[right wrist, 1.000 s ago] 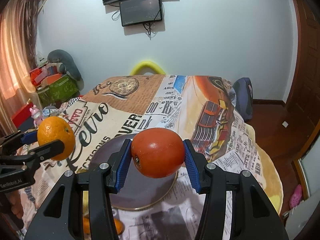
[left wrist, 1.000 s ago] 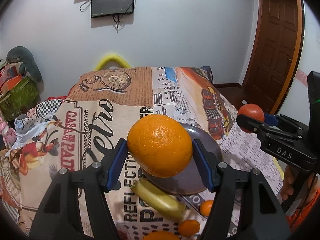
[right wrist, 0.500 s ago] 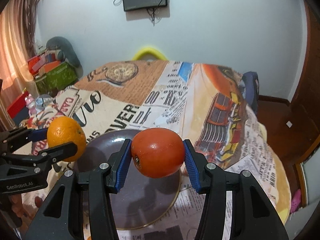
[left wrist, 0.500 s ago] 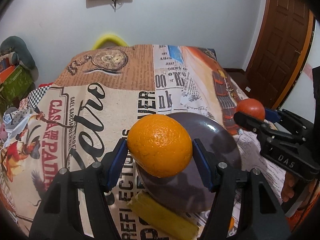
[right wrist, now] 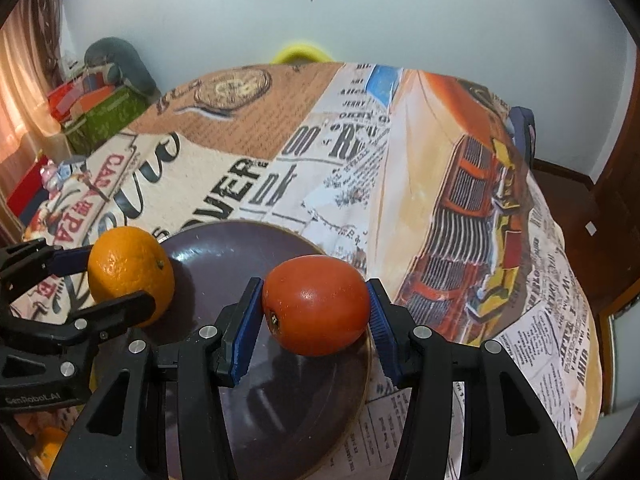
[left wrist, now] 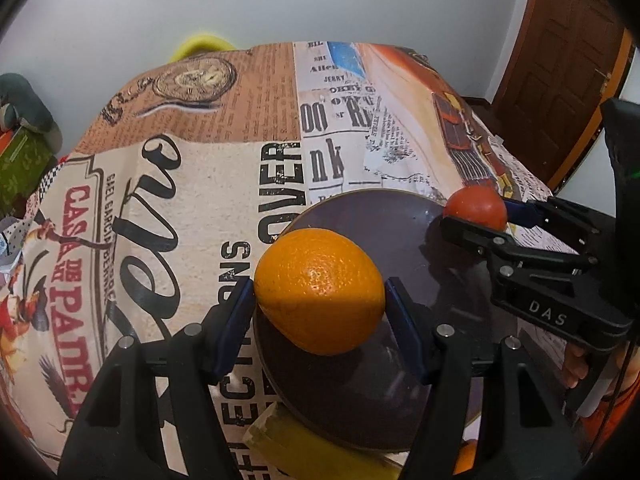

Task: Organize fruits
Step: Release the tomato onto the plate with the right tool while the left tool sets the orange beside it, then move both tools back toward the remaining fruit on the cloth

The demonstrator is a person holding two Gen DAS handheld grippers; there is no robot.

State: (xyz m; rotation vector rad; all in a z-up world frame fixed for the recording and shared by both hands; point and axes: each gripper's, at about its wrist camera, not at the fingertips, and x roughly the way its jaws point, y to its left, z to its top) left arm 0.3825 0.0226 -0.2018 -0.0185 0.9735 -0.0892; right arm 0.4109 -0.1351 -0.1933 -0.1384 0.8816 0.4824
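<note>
**Both grippers loaded, fruit over the plate**

The left gripper (left wrist: 320, 300) is clamped on an orange (left wrist: 320, 290), blue pads on its two sides at the widest part. The right gripper (right wrist: 314, 312) is clamped on a red tomato-like fruit (right wrist: 316, 304) the same way, pads at mid-height on both flanks. Both fruits hang above the dark plate (right wrist: 224, 248), orange near its left rim, red fruit nearer the right rim; neither looks set down yet. The plate sits on a printed tablecloth (left wrist: 180, 184). A banana (left wrist: 304, 448) lies just beside the plate's near edge, with more small orange fruit partly hidden low in frame.

Handling guess: the orange is firm with dimpled, grippy peel and takes a solid squeeze. The red fruit has smooth glossy skin, likely softer and slippery, so it bruises easily; light grip across the middle. Both are round and will roll on the plate once released.
</note>
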